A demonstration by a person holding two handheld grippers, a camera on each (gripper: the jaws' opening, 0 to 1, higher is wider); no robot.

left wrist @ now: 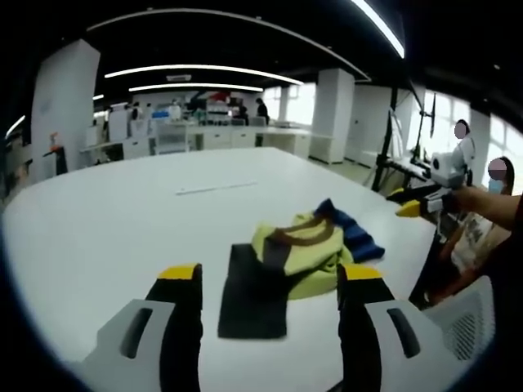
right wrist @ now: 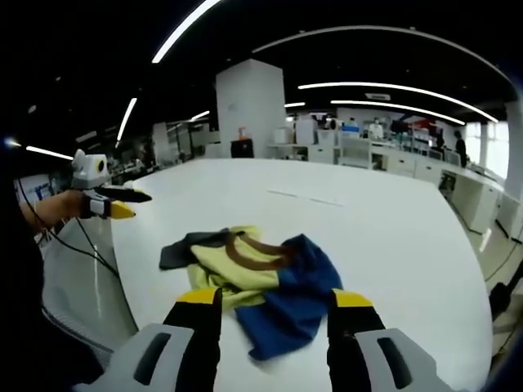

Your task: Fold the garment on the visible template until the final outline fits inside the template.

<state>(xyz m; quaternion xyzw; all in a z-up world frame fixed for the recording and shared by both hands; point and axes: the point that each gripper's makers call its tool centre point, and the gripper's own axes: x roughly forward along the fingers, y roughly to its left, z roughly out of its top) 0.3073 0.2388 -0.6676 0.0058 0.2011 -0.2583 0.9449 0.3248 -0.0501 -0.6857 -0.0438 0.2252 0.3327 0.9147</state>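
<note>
The big white bench (left wrist: pixel 122 204) is stretching out under both my views, with an office of desks and a white pillar (right wrist: pixel 249 110) standing well beyond its far edge.

The garment (left wrist: pixel 306 245) is lying crumpled on the bench, near the edge closest to me. It is showing yellow-green cloth with a brown band, a blue part and a dark grey part. In the left gripper view the dark grey panel (left wrist: pixel 255 294) is lying flat toward me, between my jaws, and the blue part (left wrist: pixel 351 229) is sticking out on the far right side. In the right gripper view the garment (right wrist: pixel 253 273) is sitting just ahead of my jaws, blue cloth nearest, grey sleeve off to the left. I cannot make out a template outline.

My left gripper (left wrist: pixel 270 282) is hovering above the bench with its yellow-tipped jaws spread wide, gripping nothing. It is also coming into the right gripper view (right wrist: pixel 122 204) from the left, held out over the bench edge, apart from the garment.

My right gripper (right wrist: pixel 274 304) is likewise standing spread, nothing between the jaws. I am seeing it in the left gripper view (left wrist: pixel 417 204) too, at the right, clear of the cloth.

A thin pale strip (left wrist: pixel 216 188) is lying farther out on the bench.
</note>
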